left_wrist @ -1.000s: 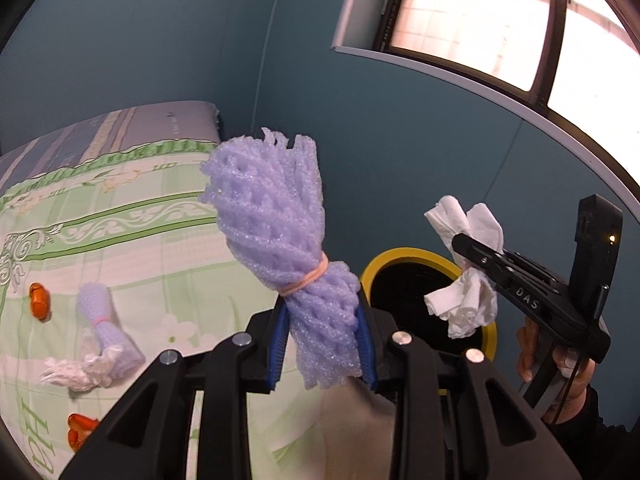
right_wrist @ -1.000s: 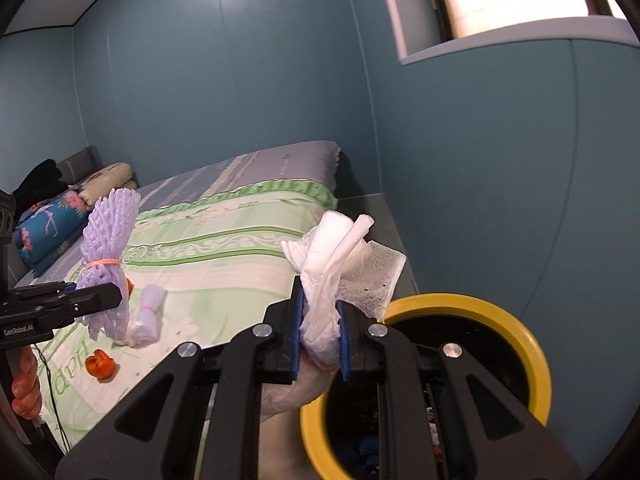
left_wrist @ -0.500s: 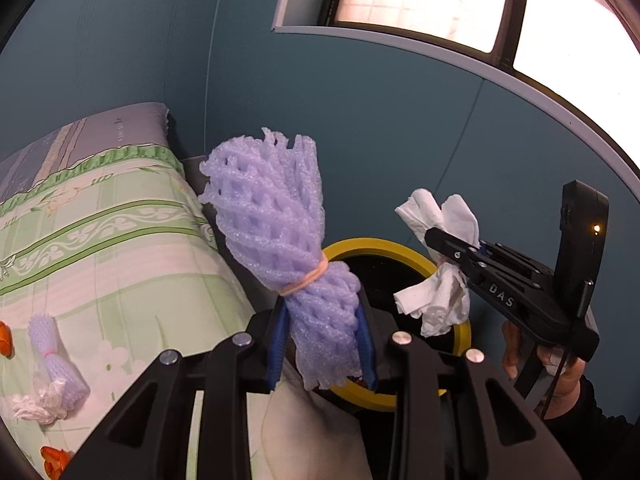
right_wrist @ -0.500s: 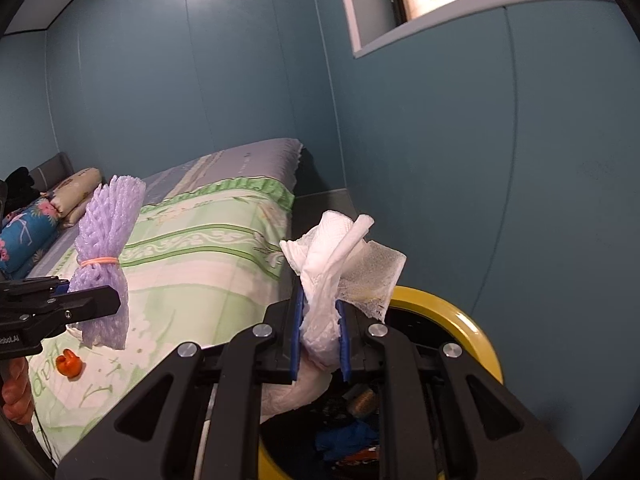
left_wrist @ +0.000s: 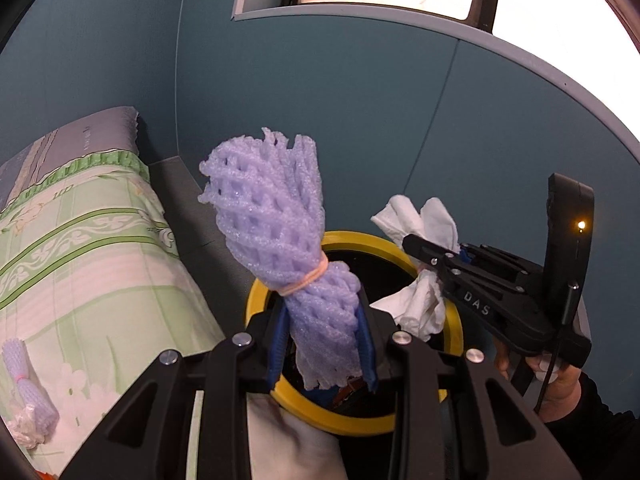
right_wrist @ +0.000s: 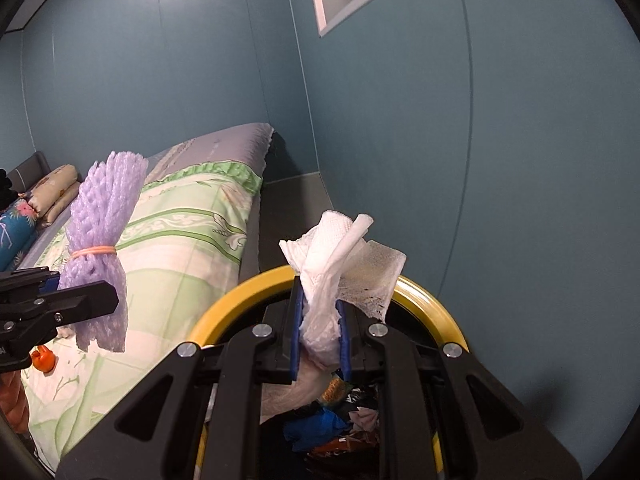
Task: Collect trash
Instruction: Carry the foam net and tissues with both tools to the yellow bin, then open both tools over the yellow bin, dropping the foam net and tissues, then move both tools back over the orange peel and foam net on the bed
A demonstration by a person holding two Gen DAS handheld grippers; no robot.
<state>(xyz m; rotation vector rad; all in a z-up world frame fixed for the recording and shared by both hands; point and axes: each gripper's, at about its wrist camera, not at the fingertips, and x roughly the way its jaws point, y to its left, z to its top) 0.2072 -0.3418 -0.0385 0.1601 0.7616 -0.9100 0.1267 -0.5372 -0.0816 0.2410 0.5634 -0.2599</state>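
My left gripper is shut on a purple foam net bundle tied with a pink rubber band; it hangs over the near rim of a yellow-rimmed black trash bin. The same purple bundle shows at the left of the right wrist view. My right gripper is shut on a crumpled white tissue, held above the bin's opening, whose yellow rim curves around it. In the left wrist view the right gripper and its white tissue hover over the bin's far side.
A bed with a green floral sheet lies left of the bin; a second purple net bundle and a small orange item rest on it. Trash lies inside the bin. Teal walls stand close behind. A person's hand holds the right gripper.
Both grippers have moved from over the bed's edge toward the bin and sunk a little; the bin now sits directly below them. Both grips are unchanged.
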